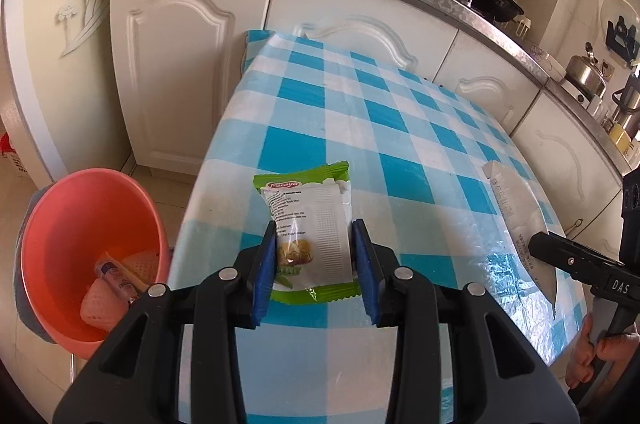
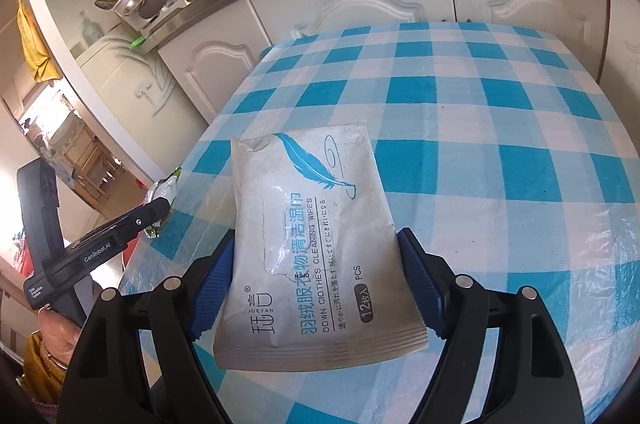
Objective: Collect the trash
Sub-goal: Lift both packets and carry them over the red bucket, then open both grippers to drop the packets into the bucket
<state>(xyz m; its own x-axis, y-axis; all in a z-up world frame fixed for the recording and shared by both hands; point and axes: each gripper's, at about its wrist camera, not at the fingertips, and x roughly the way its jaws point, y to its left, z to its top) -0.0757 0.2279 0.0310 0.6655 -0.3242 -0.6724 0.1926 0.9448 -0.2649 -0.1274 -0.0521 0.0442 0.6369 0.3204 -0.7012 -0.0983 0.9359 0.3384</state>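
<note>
Gripping with left hand-held gripper (image 1: 314, 266): I clamped a green snack wrapper (image 1: 308, 224) over the desk's (image 1: 400, 128) left edge.
Right hand-held gripper (image 2: 316, 282): my blue pads pressed both sides of a white wipes packet (image 2: 308, 248), near the desk's front edge.
Pink bin (image 1: 80, 248): it stood beside the desk's left edge, wrappers inside.

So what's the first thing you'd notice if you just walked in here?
Probably the blue-and-white checked tablecloth covering the table, then the two pieces of trash being gripped above it: a green-edged snack wrapper in the left gripper and a white wet-wipes pouch with a blue feather in the right gripper. Left of the table sits a pink plastic bin already holding rubbish.
</note>
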